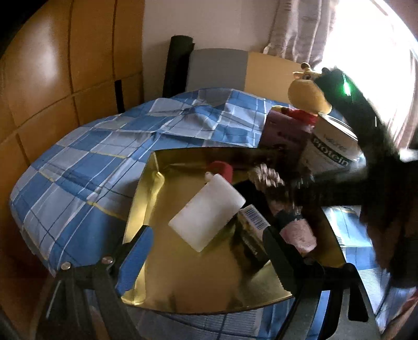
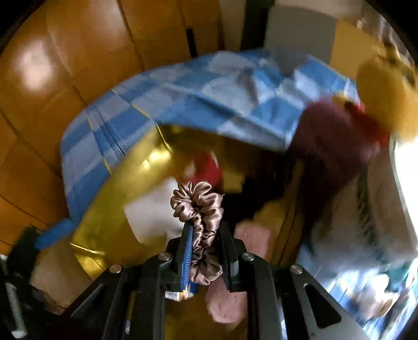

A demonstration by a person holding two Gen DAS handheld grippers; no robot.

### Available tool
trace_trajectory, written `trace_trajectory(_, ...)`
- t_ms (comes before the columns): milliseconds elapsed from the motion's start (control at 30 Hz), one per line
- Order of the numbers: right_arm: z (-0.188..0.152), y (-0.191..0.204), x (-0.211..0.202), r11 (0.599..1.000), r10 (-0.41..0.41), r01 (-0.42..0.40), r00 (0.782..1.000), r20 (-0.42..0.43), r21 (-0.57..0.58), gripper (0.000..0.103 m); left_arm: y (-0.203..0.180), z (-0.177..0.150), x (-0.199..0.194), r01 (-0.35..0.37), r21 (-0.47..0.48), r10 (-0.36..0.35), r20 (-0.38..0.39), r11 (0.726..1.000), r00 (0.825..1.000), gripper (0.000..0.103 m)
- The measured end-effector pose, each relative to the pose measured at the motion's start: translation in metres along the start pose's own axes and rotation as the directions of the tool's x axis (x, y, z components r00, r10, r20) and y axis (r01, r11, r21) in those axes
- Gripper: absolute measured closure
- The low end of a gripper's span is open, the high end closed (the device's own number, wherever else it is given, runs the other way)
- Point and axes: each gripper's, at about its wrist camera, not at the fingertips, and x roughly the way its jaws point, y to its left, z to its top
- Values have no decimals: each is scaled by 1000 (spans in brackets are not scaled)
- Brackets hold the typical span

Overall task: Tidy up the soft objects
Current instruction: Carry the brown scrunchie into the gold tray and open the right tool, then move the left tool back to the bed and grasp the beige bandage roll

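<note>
Around me glossy orange-brown wooden panels (image 1: pixel 52 86) fill the left side, catching soft highlights, and a pale wall (image 1: pixel 209 23) rises behind. To my right a window (image 1: pixel 386 52) blazes white with daylight past a light patterned curtain (image 1: pixel 300 26). A grey-backed chair (image 1: pixel 216 68) stands beyond the table's blue checked cloth (image 1: pixel 91 162).

Shiny satin scrunchie (image 2: pixel 198 209); glossy gold foil sheet (image 1: pixel 167 264); matt checked cotton cloth (image 1: pixel 86 162); fuzzy pink plush (image 1: pixel 300 232); polished wood panels (image 1: pixel 52 78).
</note>
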Motion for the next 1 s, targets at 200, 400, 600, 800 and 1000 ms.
trace_trajectory(200,-18,-6,18,996,17,-15,1000,-14,92,69,14,-3,-2,-18,-50,18,-3,999,1000,11)
trace_trajectory(400,-28,-15,-3,989,38,-45,998,49,141,61,20,-6,-4,-35,-72,35,-7,997,999,11)
trace_trajectory(600,-40,-20,-24,988,21,-37,994,106,149,61,7,-2,-13,-22,-31,23,14,999,1000,11)
trace_trajectory(800,-62,-29,-51,990,-22,-1,987,161,141,61,-18,3,-22,4,48,-6,35,999,999,11)
trace_trajectory(1000,-89,-56,-78,981,-71,31,977,203,194,60,-46,2,-28,35,125,-40,36,992,999,11)
